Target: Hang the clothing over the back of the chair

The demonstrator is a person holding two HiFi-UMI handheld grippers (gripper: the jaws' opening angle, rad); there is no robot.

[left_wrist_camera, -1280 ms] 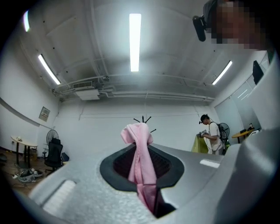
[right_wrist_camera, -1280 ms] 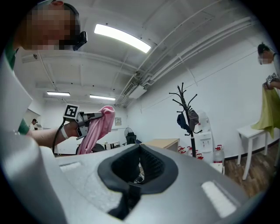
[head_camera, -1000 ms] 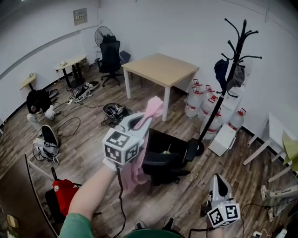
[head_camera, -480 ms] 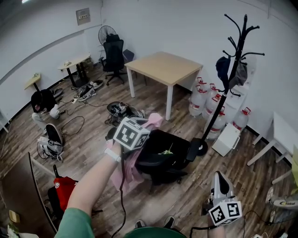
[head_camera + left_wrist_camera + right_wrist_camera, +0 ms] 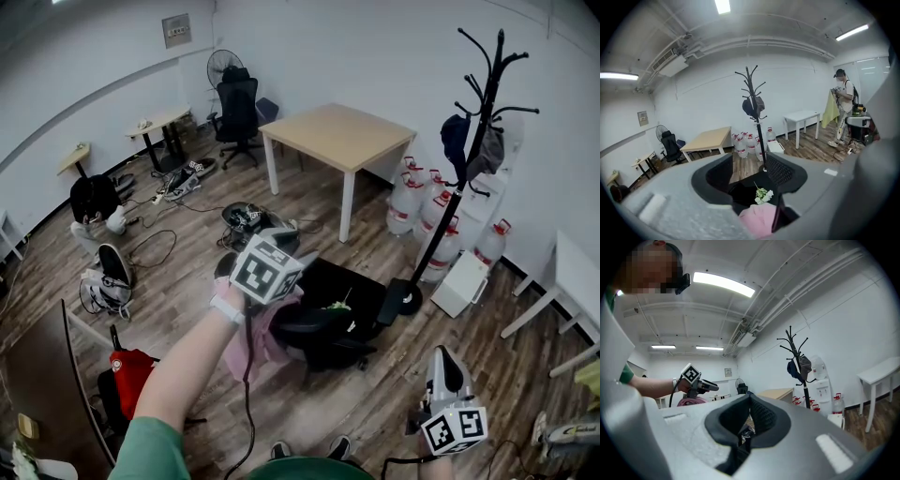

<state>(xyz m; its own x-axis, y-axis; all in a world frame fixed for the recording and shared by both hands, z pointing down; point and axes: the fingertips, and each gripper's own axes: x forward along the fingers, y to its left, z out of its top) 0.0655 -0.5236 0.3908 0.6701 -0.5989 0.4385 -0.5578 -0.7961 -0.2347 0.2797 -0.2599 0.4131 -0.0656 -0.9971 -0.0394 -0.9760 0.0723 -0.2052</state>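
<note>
Lowered since a second ago, the left gripper (image 5: 750, 172) now sits just above the black chair (image 5: 328, 323), and the pink clothing (image 5: 246, 339) it held high has come down with it. Its jaws have just been opening and stand spread wide; the clothing lies below and between them with neither pad pressing on it. The garment is draped over the chair's near edge, seemingly its back, and hangs down towards the wooden floor (image 5: 187, 300). A small sprig of white flowers (image 5: 762, 194) lies on the seat beyond.

The right gripper (image 5: 444, 367) is held low at the person's right side, well away from the chair, with its jaws pressed together on nothing.

Around them, a pale wooden table (image 5: 342, 136) stands behind the chair. A black coat rack (image 5: 473, 141) with dark items hung on it stands to the right, with water bottles (image 5: 412, 202) clustered against the white wall. A fan (image 5: 219, 67) and an office chair (image 5: 236, 108) stand in the far corner. Bags and cables litter the floor at the left, with a red bag (image 5: 131, 380) nearest. Across the room, a person (image 5: 843, 105) holds up a yellow cloth.
</note>
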